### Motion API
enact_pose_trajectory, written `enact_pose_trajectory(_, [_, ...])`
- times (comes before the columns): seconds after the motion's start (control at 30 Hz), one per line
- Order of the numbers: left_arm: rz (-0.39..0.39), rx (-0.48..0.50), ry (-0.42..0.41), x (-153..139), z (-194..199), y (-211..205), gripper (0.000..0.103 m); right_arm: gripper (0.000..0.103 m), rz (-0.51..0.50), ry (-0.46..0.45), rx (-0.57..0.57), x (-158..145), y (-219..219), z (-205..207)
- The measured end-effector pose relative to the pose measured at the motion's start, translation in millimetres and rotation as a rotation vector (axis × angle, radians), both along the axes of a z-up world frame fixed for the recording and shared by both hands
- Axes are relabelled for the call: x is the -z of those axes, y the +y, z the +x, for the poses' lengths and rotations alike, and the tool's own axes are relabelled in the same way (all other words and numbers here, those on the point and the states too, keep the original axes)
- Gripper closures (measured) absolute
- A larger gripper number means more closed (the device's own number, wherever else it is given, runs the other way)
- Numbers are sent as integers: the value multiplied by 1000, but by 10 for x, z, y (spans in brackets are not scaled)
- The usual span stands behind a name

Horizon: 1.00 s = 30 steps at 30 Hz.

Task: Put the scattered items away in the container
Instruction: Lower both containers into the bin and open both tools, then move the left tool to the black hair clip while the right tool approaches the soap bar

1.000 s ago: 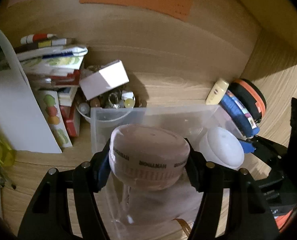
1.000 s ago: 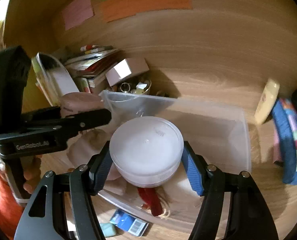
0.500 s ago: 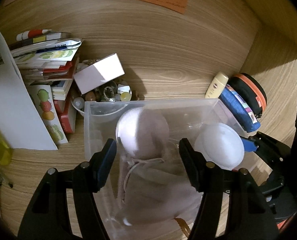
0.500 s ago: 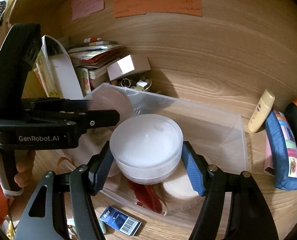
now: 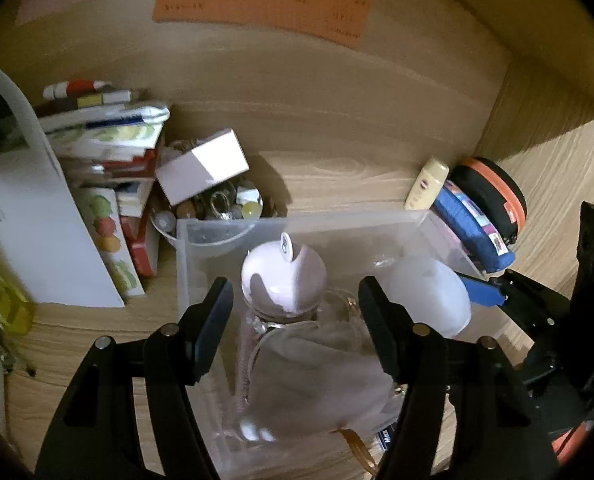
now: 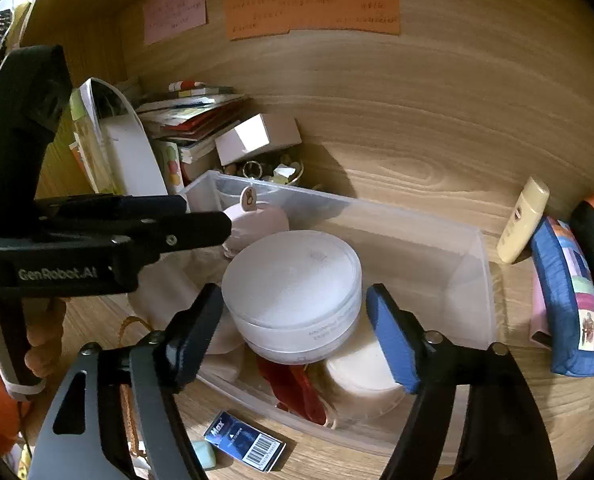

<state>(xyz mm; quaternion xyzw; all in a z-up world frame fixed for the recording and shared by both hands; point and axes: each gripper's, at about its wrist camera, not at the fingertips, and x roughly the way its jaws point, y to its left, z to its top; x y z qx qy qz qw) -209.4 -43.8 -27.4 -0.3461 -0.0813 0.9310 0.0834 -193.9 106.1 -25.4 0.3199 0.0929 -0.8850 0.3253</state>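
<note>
Your left gripper is wide open and holds nothing. The pink jar sits just ahead, between its fingers and a bit past the tips, not touching them. It lies tilted inside the clear bin, on a soft grey pouch.

Your right gripper is open too. The white round jar sits between its fingers, with a small gap on each side. It rests in the bin on top of other things. A blue box lies on the table below this gripper, just outside the bin. Your left gripper reaches in beside the white jar.
</note>
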Motion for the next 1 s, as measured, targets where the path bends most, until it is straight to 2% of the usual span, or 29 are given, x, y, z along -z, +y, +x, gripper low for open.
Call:
enact_pose_trajectory(0.13, [-7,-15,23,-46,29,-5,33,21,-12,24,6,-37,11,32])
enact_pose_trajectory(0.3, [-28,-34,40,-73,46,0,28,20,-14,34,10,-59,24,38])
enact_pose_trajectory(0.5, [-58,-76,75,-125,99,-3,12,12,-21,45,4,-103,42,61])
enact_pose_trajectory(0.63, [-80,-97,100,-188,137,21,8,11,-32,53,-5,-182,71,104])
enact_pose_trajectory(0.73, [-95,-106,103,-238,194,49,7,4,-36,47,13,-242,124,149])
enact_pose_trajectory(1.0, [-148,-132,132,-384,513,63,3,4,-30,63,39,-384,375,450])
